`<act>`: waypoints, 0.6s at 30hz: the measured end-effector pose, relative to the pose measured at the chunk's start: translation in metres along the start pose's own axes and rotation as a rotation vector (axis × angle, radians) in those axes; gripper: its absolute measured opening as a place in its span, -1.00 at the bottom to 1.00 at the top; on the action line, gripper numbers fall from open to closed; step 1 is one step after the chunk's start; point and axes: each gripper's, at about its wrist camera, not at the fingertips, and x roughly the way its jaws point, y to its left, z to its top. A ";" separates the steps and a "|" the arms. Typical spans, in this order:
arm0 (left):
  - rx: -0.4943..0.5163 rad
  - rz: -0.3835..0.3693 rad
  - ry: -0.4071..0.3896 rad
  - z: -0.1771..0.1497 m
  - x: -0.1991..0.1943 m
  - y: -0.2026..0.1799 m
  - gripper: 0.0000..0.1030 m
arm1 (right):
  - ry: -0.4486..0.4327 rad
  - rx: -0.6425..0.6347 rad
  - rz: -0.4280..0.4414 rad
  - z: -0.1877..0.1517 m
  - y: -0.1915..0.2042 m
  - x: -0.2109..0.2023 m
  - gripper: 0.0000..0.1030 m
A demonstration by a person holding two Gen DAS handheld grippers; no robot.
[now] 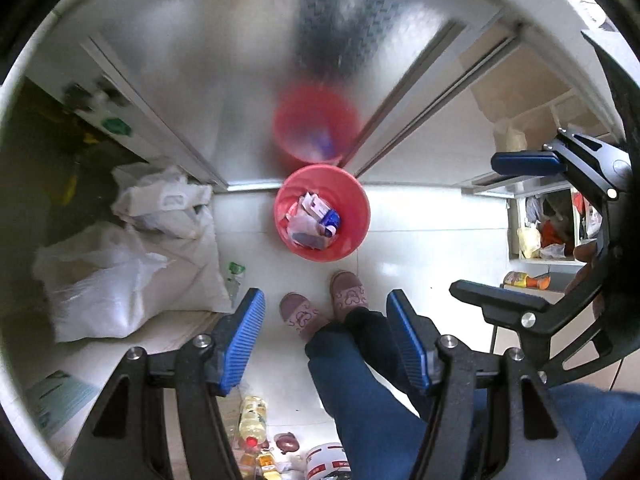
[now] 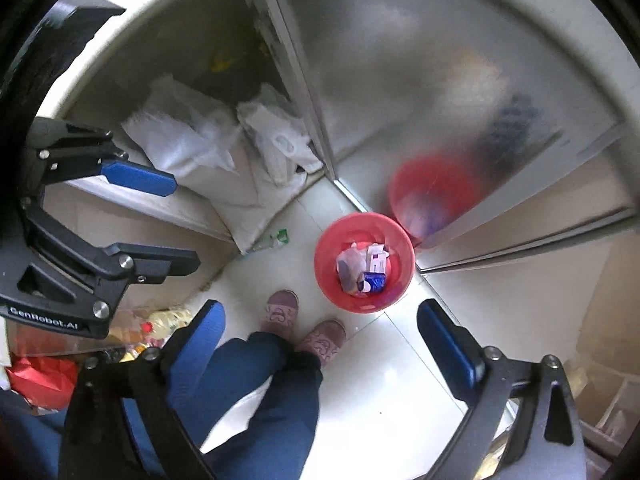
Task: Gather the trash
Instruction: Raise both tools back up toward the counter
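Observation:
A red bin (image 1: pixel 349 242) (image 2: pixel 397 293) stands on the white tile floor against a frosted sliding door, far below both grippers. Crumpled paper and wrappers (image 1: pixel 312 220) (image 2: pixel 362 268), one of them blue, lie inside it. My left gripper (image 1: pixel 324 295) points straight down and is open, with nothing between its blue pads. My right gripper (image 2: pixel 320 306) hangs beside it, open wide and empty. Each gripper shows in the other's view, the right gripper (image 1: pixel 476 224) at the right edge and the left gripper (image 2: pixel 184 222) at the left. A small clear bottle with a green cap (image 1: pixel 235 276) (image 2: pixel 274 240) lies on the floor left of the bin.
A person's blue trouser legs and pink slippers (image 1: pixel 348 296) (image 2: pixel 280 312) stand just in front of the bin. White sacks and bags (image 1: pixel 132 264) (image 2: pixel 188 140) are piled at the left. An oil bottle (image 1: pixel 252 416) and jars sit on the floor below. Shelves (image 1: pixel 552 232) stand at the right.

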 end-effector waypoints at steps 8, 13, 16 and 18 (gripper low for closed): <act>0.039 0.036 -0.091 -0.004 -0.090 -0.020 0.59 | -0.045 0.056 -0.069 0.003 0.011 -0.065 0.98; 0.012 0.087 -0.174 0.000 -0.135 -0.025 0.59 | -0.115 0.091 -0.104 0.011 0.010 -0.105 0.98; 0.006 0.120 -0.222 0.004 -0.156 -0.024 0.69 | -0.145 0.068 -0.125 0.020 0.010 -0.123 0.98; 0.004 0.149 -0.256 0.009 -0.170 -0.025 0.69 | -0.161 0.050 -0.152 0.029 0.009 -0.134 0.98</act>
